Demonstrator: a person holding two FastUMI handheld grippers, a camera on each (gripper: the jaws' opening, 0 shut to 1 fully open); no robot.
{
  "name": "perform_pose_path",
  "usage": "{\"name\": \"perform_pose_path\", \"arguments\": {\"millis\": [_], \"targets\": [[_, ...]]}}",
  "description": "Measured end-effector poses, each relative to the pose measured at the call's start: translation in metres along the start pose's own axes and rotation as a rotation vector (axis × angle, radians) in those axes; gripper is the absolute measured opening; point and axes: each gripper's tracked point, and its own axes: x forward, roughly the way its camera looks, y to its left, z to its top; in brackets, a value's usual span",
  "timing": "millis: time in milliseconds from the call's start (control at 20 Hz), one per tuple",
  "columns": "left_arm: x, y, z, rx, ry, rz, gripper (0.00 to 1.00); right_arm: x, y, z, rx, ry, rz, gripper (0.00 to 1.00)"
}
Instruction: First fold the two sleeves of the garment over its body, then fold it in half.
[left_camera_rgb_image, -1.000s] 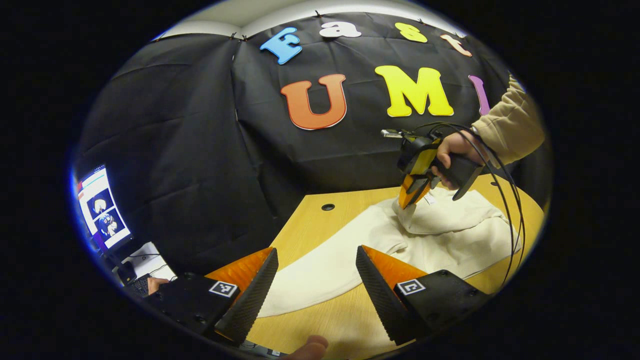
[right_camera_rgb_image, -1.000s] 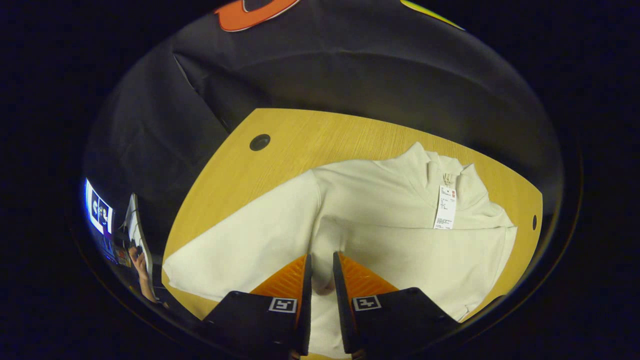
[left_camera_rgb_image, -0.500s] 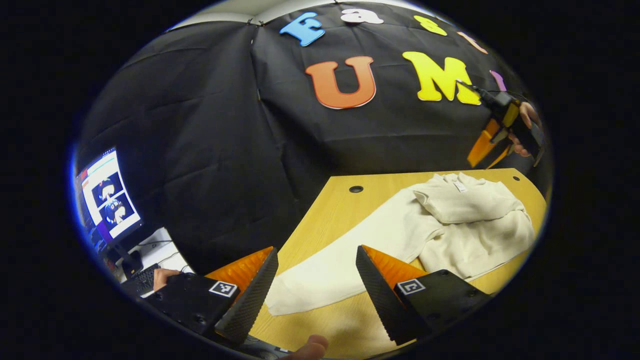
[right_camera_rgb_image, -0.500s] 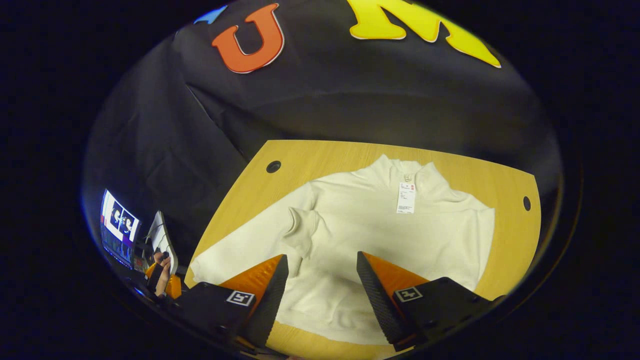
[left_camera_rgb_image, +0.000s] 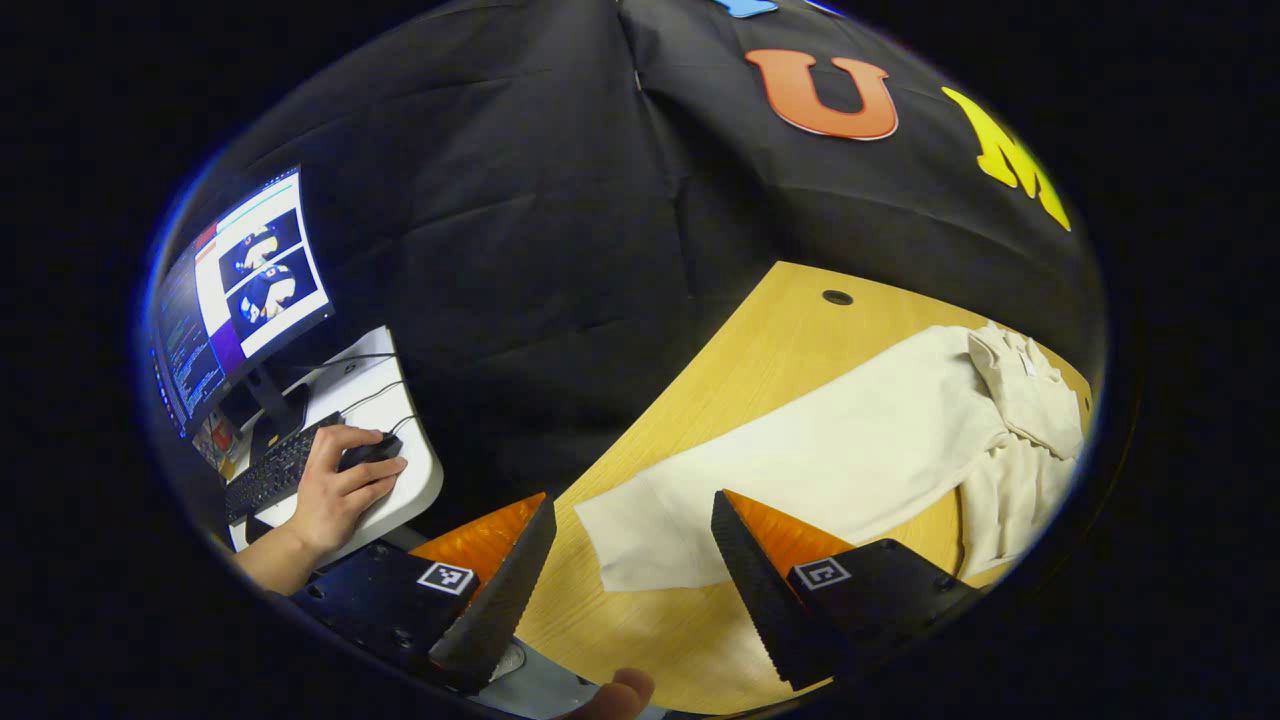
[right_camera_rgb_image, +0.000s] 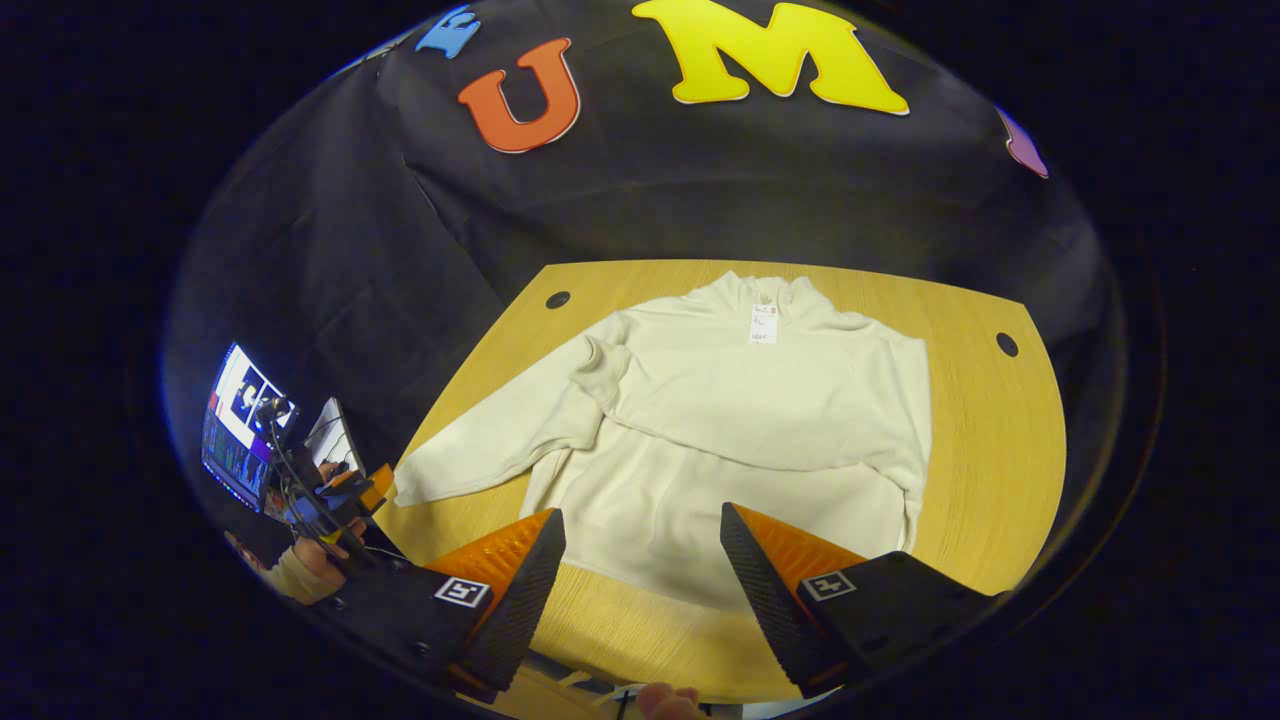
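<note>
Right now my left gripper hangs with fingers spread wide, holding nothing, low over the near edge of the table, and the cuff end of the sleeve lies flat just beyond the fingertips, between them in the left gripper view. That sleeve runs straight out from the garment, flat on the wood, not folded. My right gripper also gapes, nothing between its fingers, above the hem side of the garment and apart from the cloth. Garment is cream, spread on the table with collar at the far side and a white tag at the neck. Other sleeve is laid across the chest, its cuff bunched near the opposite shoulder. In the right gripper view I see the left gripper off the table's left corner, held in a hand with cables trailing. Off to the side a monitor stands on a white desk, and a person's hand rests on a mouse beside a keyboard
</note>
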Motion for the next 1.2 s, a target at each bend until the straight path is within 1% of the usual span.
{"name": "perform_pose_path", "arguments": {"millis": [50,100,150,200,250,300,350,400,450,500,550,600,650,750,800,850,900,1000,1050,1100,1150,1200], "targets": [[0.009,0.001,-0.004,-0.067,0.065,0.012,1.0,-0.003,0.01,-0.019,-0.006,0.035,0.033,0.96],[0.013,0.001,-0.005,-0.113,0.097,0.02,1.0,-0.004,0.015,-0.027,-0.013,0.054,0.056,0.96],[0.019,0.001,-0.006,-0.164,0.142,0.025,1.0,-0.006,0.025,-0.035,-0.019,0.08,0.084,0.93],[0.023,-0.001,-0.008,-0.201,0.191,0.037,1.0,-0.004,0.026,-0.041,-0.034,0.098,0.08,0.93],[0.027,0.004,-0.008,-0.198,0.204,0.064,1.0,-0.004,0.029,-0.043,-0.032,0.103,0.082,0.96],[0.028,0.004,-0.008,-0.189,0.223,0.074,1.0,-0.004,0.033,-0.047,-0.022,0.108,0.085,0.93],[0.031,0.002,-0.013,-0.189,0.253,0.079,1.0,-0.004,0.034,-0.05,-0.012,0.115,0.086,0.96],[0.034,0.0,-0.025,-0.205,0.312,0.076,1.0,-0.004,0.034,-0.059,-0.005,0.134,0.08,0.96],[0.034,-0.001,-0.033,-0.22,0.355,0.084,1.0,-0.005,0.029,-0.065,-0.009,0.156,0.062,0.93],[0.034,-0.005,-0.037,-0.234,0.378,0.083,1.0,-0.004,0.027,-0.068,0.0,0.167,0.053,0.93],[0.036,-0.009,-0.039,-0.236,0.394,0.071,0.99,-0.003,0.026,-0.071,0.023,0.176,0.049,0.96],[0.036,-0.008,-0.042,-0.233,0.413,0.068,0.99,-0.002,0.025,-0.073,0.04,0.182,0.042,0.96],[0.037,-0.009,-0.043,-0.235,0.427,0.063,1.0,0.0,0.023,-0.075,0.056,0.188,0.034,0.93],[0.041,-0.012,-0.047,-0.274,0.473,0.047,0.99,0.003,0.019,-0.076,0.06,0.192,0.021,0.93],[0.043,-0.013,-0.047,-0.289,0.484,0.043,0.98,0.005,0.02,-0.076,0.064,0.196,0.021,0.96],[0.043,-0.013,-0.047,-0.299,0.496,0.044,0.96,0.006,0.02,-0.076,0.066,0.198,0.021,0.96],[0.044,-0.013,-0.046,-0.301,0.496,0.047,0.96,0.007,0.02,-0.078,0.066,0.199,0.024,0.93],[0.044,-0.014,-0.046,-0.297,0.504,0.049,0.96,0.01,0.018,-0.08,0.071,0.204,0.024,0.93],[0.045,-0.016,-0.045,-0.275,0.522,0.031,0.95,0.009,0.017,-0.078,0.076,0.198,0.025,0.96],[0.045,-0.016,-0.047,-0.266,0.541,0.018,0.89,0.009,0.015,-0.077,0.081,0.192,0.025,0.96],[0.045,-0.016,-0.046,-0.271,0.552,0.013,0.85,0.007,0.01,-0.077,0.091,0.183,0.027,0.93],[0.045,-0.017,-0.047,-0.277,0.562,0.012,0.81,0.006,0.005,-0.077,0.097,0.181,0.025,0.93]]}}
